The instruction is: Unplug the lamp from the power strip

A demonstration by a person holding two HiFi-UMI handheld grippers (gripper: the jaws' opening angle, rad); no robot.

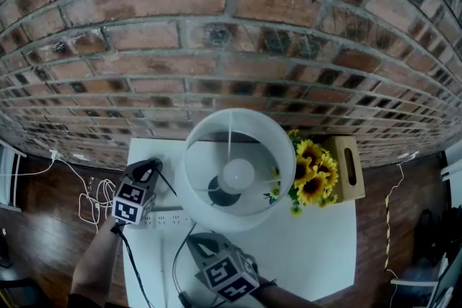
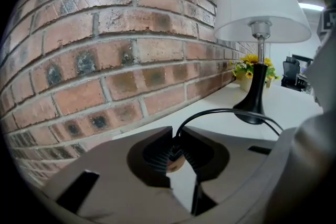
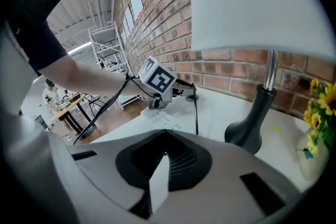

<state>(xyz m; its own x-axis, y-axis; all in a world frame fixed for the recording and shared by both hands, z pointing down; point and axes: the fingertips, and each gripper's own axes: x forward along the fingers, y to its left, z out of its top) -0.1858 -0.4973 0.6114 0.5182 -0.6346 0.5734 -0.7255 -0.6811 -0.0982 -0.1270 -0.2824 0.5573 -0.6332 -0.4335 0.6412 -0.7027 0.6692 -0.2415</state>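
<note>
The lamp has a white shade (image 1: 254, 148) and a black base (image 2: 252, 108) and stands on the white table (image 1: 317, 242). My left gripper (image 2: 176, 157) is shut on the lamp's black plug (image 2: 170, 153), held clear of the white power strip (image 1: 164, 216). The black cord (image 2: 226, 111) arcs from the plug to the lamp base. In the right gripper view the left gripper (image 3: 189, 93) hovers beyond the strip (image 3: 163, 119), with the cord (image 3: 196, 115) hanging from it. My right gripper (image 1: 193, 240) sits just in front of the strip, jaws shut with nothing between them.
A brick wall (image 1: 216, 47) runs along the table's far edge. Sunflowers (image 1: 312, 173) and a wooden box (image 1: 348, 166) stand to the right of the lamp. White cables (image 1: 90, 205) lie on the floor at the left. Shelving and tables (image 3: 107, 55) are in the room behind.
</note>
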